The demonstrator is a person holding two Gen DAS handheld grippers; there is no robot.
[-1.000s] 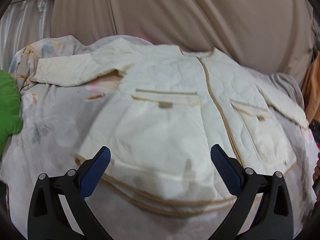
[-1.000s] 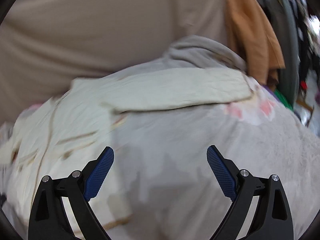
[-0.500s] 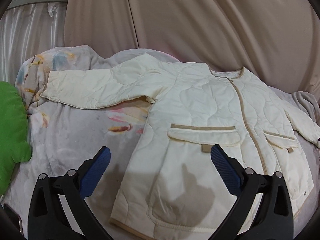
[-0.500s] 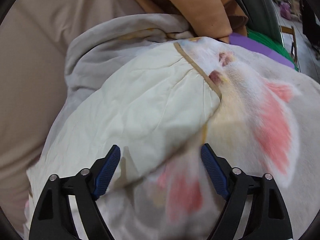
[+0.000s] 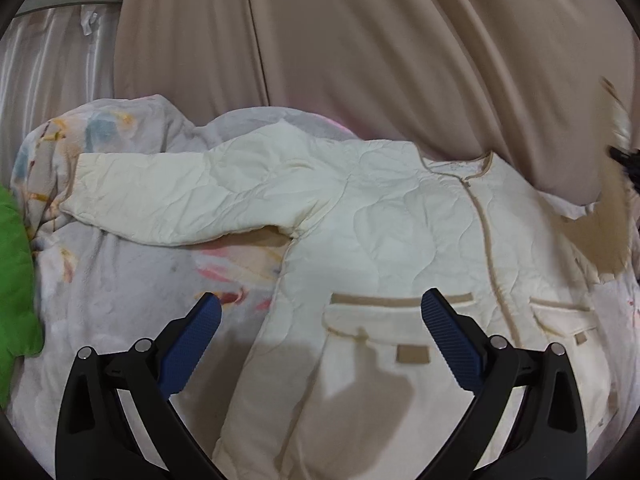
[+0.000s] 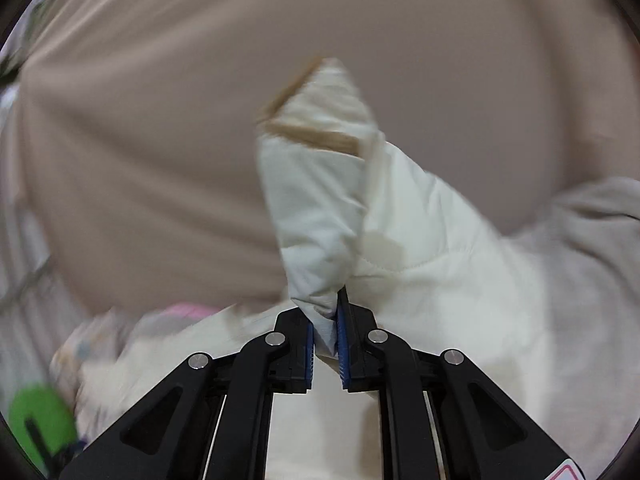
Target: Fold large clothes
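A: Starting with the left wrist view. The cream quilted jacket with tan trim (image 5: 384, 232) is lying front-up and spread flat on the pale grey fleece blanket with pastel prints (image 5: 120, 300). One sleeve is stretching out to the picture's left, its cuff sitting near the bright green plush cushion (image 5: 16, 280) at the edge. The tan zip line is running down the jacket's middle, with a flapped pocket on either side of it.

B: And the left gripper (image 5: 320, 324)?

A: Its black arms are standing wide apart, blue ribbed pads (image 5: 448, 340) facing each other, nothing between them. It is hovering above the lower half of the jacket, one pad over the blanket, the other over the near pocket. Beige draped curtain fabric (image 5: 360, 60) is filling the background.

B: Moving to the right wrist view.

A: The right gripper (image 6: 325, 332) is clamping down on the jacket's other sleeve (image 6: 320, 200); only a narrow gap is showing between the pads, filled by pinched cream fabric. The sleeve is rising from the jaws, its tan-edged cuff uppermost and blurred. The rest of the jacket is lying below and to the right, against the grey blanket (image 6: 580, 240). The beige curtain (image 6: 160, 100) is sitting behind.
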